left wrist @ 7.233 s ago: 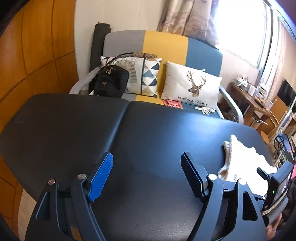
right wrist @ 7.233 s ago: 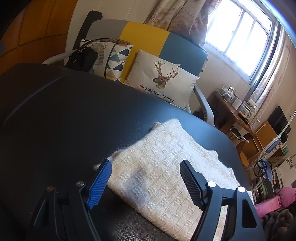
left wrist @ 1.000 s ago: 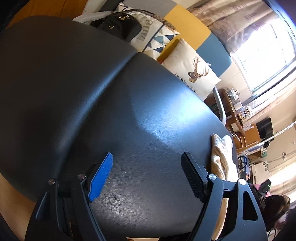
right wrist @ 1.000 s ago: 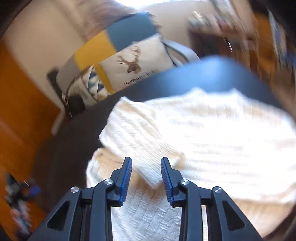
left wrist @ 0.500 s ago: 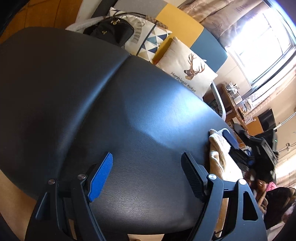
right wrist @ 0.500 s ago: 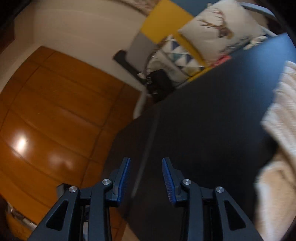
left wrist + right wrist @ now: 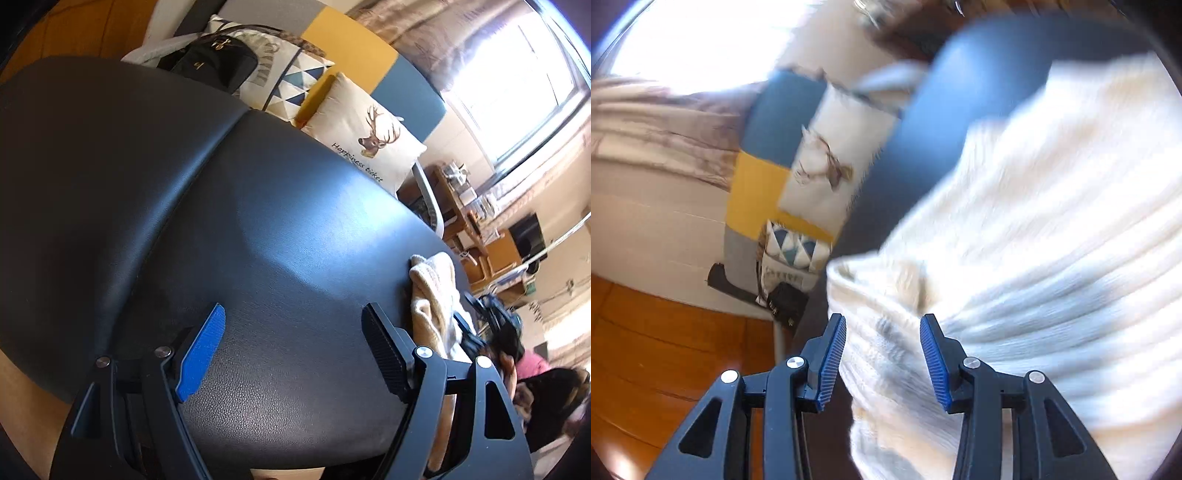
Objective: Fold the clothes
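Observation:
A cream knitted sweater (image 7: 1034,221) lies bunched on the black padded table (image 7: 258,184). It fills the right of the motion-blurred right wrist view. In the left wrist view only its edge (image 7: 430,291) shows, at the table's far right. My right gripper (image 7: 882,321) hovers over a thick fold of the sweater. Its blue pads stand a narrow gap apart, with knit showing between them. My left gripper (image 7: 295,314) is wide open over bare table, well left of the sweater, holding nothing.
Behind the table stands a grey, yellow and blue sofa with a deer cushion (image 7: 365,144), a triangle-pattern cushion and a black handbag (image 7: 214,66). Wood panelling is at the left, and a bright window and cluttered shelves at the right. The table's left half is bare.
The right gripper swung from facing the wood wall and bare table back over the sweater, and its view is blurred. The left gripper's view tilted slightly, and it stayed open over the table.

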`<action>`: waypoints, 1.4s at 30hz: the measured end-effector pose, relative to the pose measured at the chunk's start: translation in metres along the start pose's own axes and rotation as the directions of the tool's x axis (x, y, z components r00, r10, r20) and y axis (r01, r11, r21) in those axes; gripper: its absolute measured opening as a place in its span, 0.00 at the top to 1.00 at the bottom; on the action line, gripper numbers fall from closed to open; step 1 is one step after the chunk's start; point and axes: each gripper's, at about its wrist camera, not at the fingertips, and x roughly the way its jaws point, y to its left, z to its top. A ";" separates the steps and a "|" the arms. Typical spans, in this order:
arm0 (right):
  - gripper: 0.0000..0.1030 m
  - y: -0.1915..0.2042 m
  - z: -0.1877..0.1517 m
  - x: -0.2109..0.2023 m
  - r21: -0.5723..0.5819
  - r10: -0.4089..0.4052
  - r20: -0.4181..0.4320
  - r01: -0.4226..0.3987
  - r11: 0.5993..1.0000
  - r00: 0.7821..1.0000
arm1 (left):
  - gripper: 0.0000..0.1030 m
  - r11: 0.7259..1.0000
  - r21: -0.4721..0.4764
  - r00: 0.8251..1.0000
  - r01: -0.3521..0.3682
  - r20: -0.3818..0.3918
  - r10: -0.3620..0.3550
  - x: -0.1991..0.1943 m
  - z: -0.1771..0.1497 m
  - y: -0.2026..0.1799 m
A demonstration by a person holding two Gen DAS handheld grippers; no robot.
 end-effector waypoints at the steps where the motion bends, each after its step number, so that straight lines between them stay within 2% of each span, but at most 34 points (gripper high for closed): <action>1: 0.58 0.006 -0.003 0.019 -0.001 0.032 -0.046 -0.032 0.999 0.998 | 0.23 1.000 0.004 1.000 0.001 -0.005 -0.001 0.000 -0.001 -0.002; 3: 0.58 0.027 -0.017 0.054 -0.034 0.100 -0.151 -0.107 0.994 0.983 | 0.23 1.000 -0.002 1.000 0.003 -0.011 -0.003 0.000 0.000 -0.003; 4: 0.58 0.050 -0.031 0.068 -0.090 0.138 -0.221 -0.161 0.983 0.965 | 0.23 1.000 -0.004 1.000 0.007 -0.012 -0.007 0.000 0.000 -0.004; 5: 0.58 0.066 -0.042 0.071 -0.148 0.139 -0.253 -0.181 0.972 0.957 | 0.23 1.000 0.000 1.000 0.007 -0.014 -0.007 -0.001 0.000 -0.005; 7: 0.58 0.089 -0.057 0.065 -0.266 0.097 -0.258 -0.168 0.949 0.961 | 0.23 1.000 0.012 1.000 0.003 -0.007 -0.003 -0.003 0.002 -0.006; 8: 0.58 0.090 -0.060 0.058 -0.330 0.029 -0.238 -0.109 0.938 0.971 | 0.23 1.000 0.018 1.000 0.002 -0.003 -0.002 -0.004 0.002 -0.006; 9: 0.58 0.083 -0.058 0.047 -0.394 -0.072 -0.197 -0.012 0.919 0.978 | 0.23 1.000 0.020 1.000 0.005 -0.001 -0.005 -0.005 0.003 -0.005; 10: 0.58 0.077 -0.057 0.037 -0.453 -0.170 -0.150 0.085 0.887 0.974 | 0.23 1.000 0.018 1.000 0.009 -0.001 -0.009 -0.004 0.004 -0.004; 11: 0.56 0.071 -0.055 0.026 -0.505 -0.264 -0.096 0.181 0.844 0.960 | 0.23 1.000 0.016 1.000 0.013 -0.001 -0.013 -0.004 0.004 -0.003; 12: 0.54 0.064 -0.054 0.016 -0.550 -0.352 -0.038 0.275 0.788 0.935 | 0.23 1.000 0.013 1.000 0.013 -0.003 -0.013 -0.003 0.005 -0.002; 13: 0.49 0.058 -0.053 0.005 -0.588 -0.434 0.026 0.365 0.722 0.901 | 0.23 1.000 0.011 1.000 0.014 -0.004 -0.014 -0.001 0.006 -0.001; 14: 0.47 0.051 -0.051 -0.006 -0.617 -0.508 0.093 0.450 0.646 0.856 | 0.23 1.000 0.008 1.000 0.018 -0.005 -0.018 0.000 0.006 -0.001; 16: 0.46 0.039 -0.049 -0.027 -0.649 -0.628 0.233 0.600 0.468 0.742 | 0.23 1.000 0.003 1.000 0.024 -0.010 -0.024 0.003 0.006 -0.001; 17: 0.46 0.030 -0.045 -0.029 -0.655 -0.666 0.254 0.631 0.416 0.702 | 0.23 1.000 0.003 1.000 0.024 -0.014 -0.024 0.004 0.006 -0.002; 18: 0.46 0.022 -0.042 -0.025 -0.660 -0.682 0.240 0.632 0.406 0.691 | 0.23 1.000 0.002 1.000 0.026 -0.016 -0.026 0.005 0.005 -0.004; 22: 0.46 -0.002 -0.032 -0.012 -0.675 -0.711 0.194 0.618 0.403 0.675 | 0.23 0.999 0.018 0.999 0.026 -0.036 -0.025 0.008 0.004 -0.013; 25: 0.46 -0.023 -0.034 -0.014 -0.699 -0.750 0.153 0.607 0.379 0.644 | 0.23 0.999 0.049 0.999 0.013 -0.037 -0.011 0.007 0.003 -0.022; 27: 0.42 -0.036 -0.038 -0.027 -0.718 -0.745 0.167 0.597 0.357 0.645 | 0.23 0.999 0.049 0.999 0.009 -0.037 -0.007 0.007 0.003 -0.024; 28: 0.46 -0.037 -0.035 -0.027 -0.713 -0.742 0.168 0.600 0.364 0.649 | 0.23 0.999 0.043 0.999 0.011 -0.044 -0.010 0.008 0.004 -0.025; 29: 0.75 -0.037 -0.030 -0.030 -0.693 -0.736 0.169 0.610 0.385 0.656 | 0.23 0.999 0.039 0.999 0.015 -0.045 -0.013 0.007 0.004 -0.026; 30: 0.89 -0.036 -0.025 -0.038 -0.667 -0.726 0.181 0.625 0.405 0.663 | 0.23 0.999 0.042 0.999 0.015 -0.043 -0.013 0.007 0.004 -0.027; 32: 0.90 -0.032 -0.016 -0.058 -0.618 -0.705 0.215 0.653 0.438 0.676 | 0.23 0.999 0.051 0.999 0.015 -0.041 -0.013 0.006 0.005 -0.030; 35: 0.90 -0.012 -0.001 -0.093 -0.557 -0.682 0.340 0.723 0.409 0.648 | 0.23 0.998 0.067 0.999 0.016 -0.041 -0.014 0.005 0.006 -0.034; 38: 0.90 0.020 0.013 -0.157 -0.458 -0.645 0.480 0.797 0.394 0.595 | 0.23 0.997 0.073 0.999 0.027 -0.042 -0.024 0.007 0.008 -0.037; 39: 0.90 0.028 0.015 -0.182 -0.417 -0.641 0.523 0.825 0.382 0.562 | 0.23 0.997 0.073 0.999 0.032 -0.043 -0.029 0.008 0.009 -0.038; 40: 0.90 0.033 0.016 -0.207 -0.370 -0.642 0.564 0.854 0.366 0.519 | 0.23 0.997 0.073 0.998 0.038 -0.044 -0.035 0.009 0.010 -0.039; 42: 0.90 0.040 0.020 -0.255 -0.269 -0.652 0.629 0.905 0.329 0.423 | 0.23 0.996 0.076 0.998 0.045 -0.047 -0.041 0.012 0.010 -0.042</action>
